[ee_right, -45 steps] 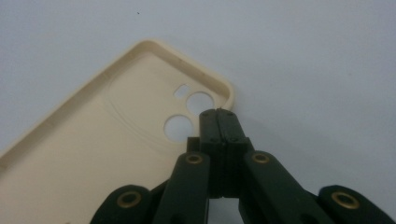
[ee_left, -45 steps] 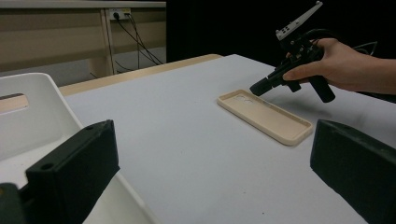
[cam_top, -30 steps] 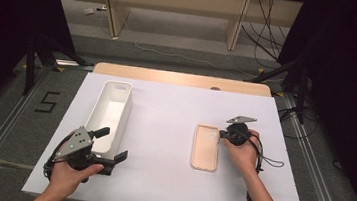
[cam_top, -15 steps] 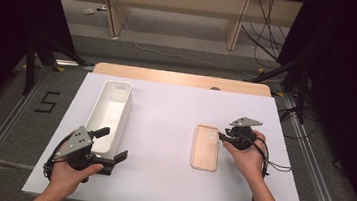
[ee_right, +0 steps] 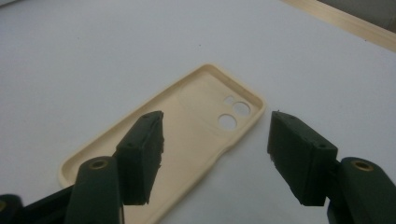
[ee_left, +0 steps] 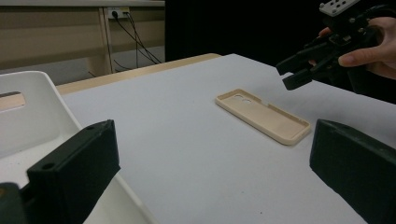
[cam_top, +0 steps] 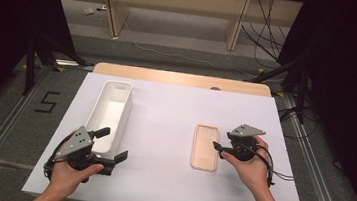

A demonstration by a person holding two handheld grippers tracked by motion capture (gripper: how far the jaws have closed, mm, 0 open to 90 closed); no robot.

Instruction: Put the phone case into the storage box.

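A beige phone case [cam_top: 206, 147] lies inside-up on the white table, right of centre, its camera holes toward the far end. My right gripper [cam_top: 218, 148] is open just right of the case, its jaws pointing left at the case's long edge. In the right gripper view the open gripper [ee_right: 217, 149] hovers over the case [ee_right: 187, 135], one jaw above it and one beside it. My left gripper [cam_top: 113, 145] is open at the near left, by the near end of a white bin [cam_top: 109, 113]. The left gripper view shows its own jaws wide apart, with the case [ee_left: 264, 115] and the right gripper [ee_left: 299, 70] beyond.
The long white bin [ee_left: 28, 121] stands lengthwise at the table's left and holds nothing I can see. A white sheet [cam_top: 175, 110] covers the table, with a wooden strip [cam_top: 179, 78] along the far edge. Cables trail off the right gripper.
The right gripper has shifted slightly toward the near edge, staying beside the case. The left gripper has not moved.
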